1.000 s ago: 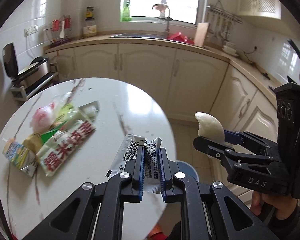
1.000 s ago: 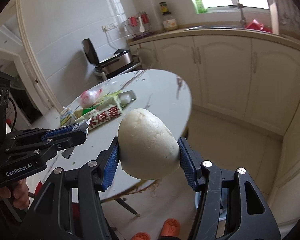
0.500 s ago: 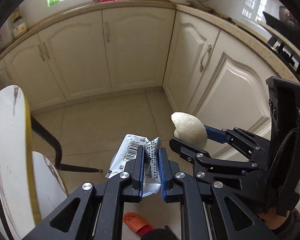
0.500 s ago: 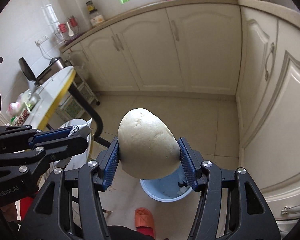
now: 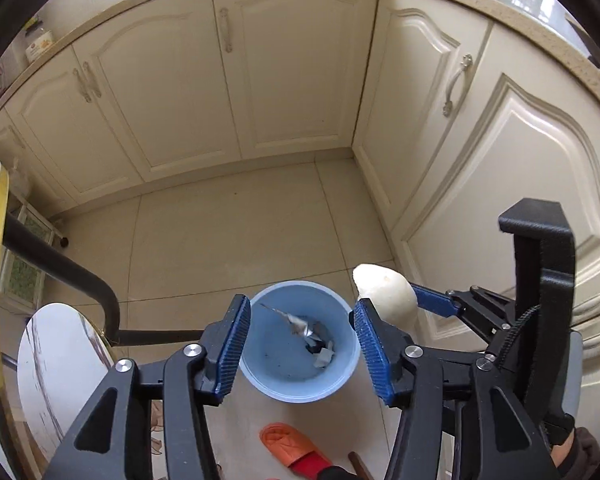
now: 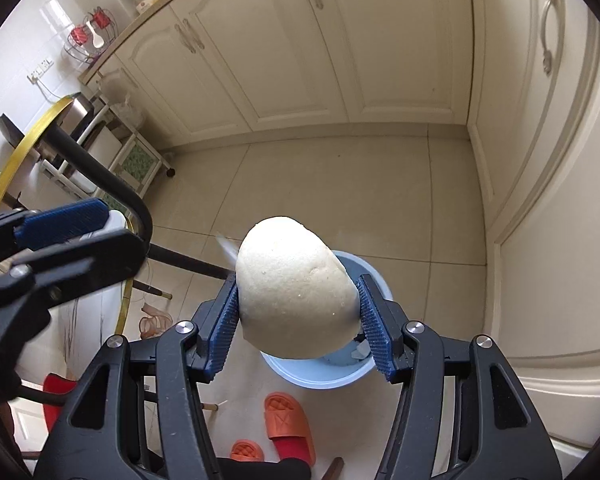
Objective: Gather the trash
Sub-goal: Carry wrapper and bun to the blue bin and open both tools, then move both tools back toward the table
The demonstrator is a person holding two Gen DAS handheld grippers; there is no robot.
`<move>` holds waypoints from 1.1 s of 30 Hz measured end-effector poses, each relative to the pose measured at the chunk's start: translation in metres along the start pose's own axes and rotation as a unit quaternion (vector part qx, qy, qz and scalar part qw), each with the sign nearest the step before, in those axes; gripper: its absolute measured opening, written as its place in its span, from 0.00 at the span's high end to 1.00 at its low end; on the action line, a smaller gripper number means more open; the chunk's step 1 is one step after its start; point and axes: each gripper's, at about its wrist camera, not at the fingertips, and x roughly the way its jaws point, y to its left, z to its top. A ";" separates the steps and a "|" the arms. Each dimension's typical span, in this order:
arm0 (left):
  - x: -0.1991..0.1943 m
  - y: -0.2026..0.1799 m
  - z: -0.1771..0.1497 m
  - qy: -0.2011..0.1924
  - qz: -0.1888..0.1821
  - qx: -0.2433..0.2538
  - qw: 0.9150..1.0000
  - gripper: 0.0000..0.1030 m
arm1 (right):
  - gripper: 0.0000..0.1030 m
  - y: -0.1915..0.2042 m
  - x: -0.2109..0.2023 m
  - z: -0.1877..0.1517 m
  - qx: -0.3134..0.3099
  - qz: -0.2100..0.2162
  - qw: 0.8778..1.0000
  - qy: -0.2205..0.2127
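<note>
Tiled floor, blue bin [image 5: 300, 384]: left gripper [image 5: 300, 350] just opened, empty, wrapper [image 5: 314, 334] inside; right gripper [image 6: 298, 320] clamps bun [image 6: 294, 292].

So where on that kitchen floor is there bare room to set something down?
The tiled floor between the cabinets and the blue bin is bare. It is crowded nearer: the bin, the orange slippers, the table leg, and both grippers over the bin.

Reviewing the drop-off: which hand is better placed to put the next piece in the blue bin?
Right: the right gripper grips the steamed bun above the blue bin; left gripper has just opened, empty.
</note>
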 end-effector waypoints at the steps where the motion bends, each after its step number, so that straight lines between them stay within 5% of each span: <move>1: 0.000 0.002 -0.001 -0.001 -0.002 -0.007 1.000 0.50 | 0.47 0.001 0.003 -0.001 -0.001 -0.001 1.000 0.001; 10: -0.040 -0.009 -0.007 -0.037 0.019 -0.003 0.999 0.40 | 0.41 0.010 0.012 -0.002 0.010 0.024 1.000 0.007; 13: -0.066 -0.014 -0.013 -0.060 0.024 -0.002 0.998 0.36 | 0.24 0.022 -0.004 -0.003 -0.002 0.020 1.000 -0.007; 19: -0.134 -0.018 -0.042 -0.118 0.038 -0.004 0.992 0.29 | 0.22 0.052 -0.061 -0.006 -0.015 0.013 0.998 -0.054; 25: -0.215 -0.006 -0.096 -0.192 0.064 -0.034 0.979 0.15 | 0.16 0.106 -0.140 -0.012 -0.060 0.018 0.990 -0.123; 33: -0.298 0.028 -0.188 -0.264 0.134 -0.095 0.950 0.01 | 0.07 0.204 -0.216 -0.029 -0.135 0.039 0.971 -0.193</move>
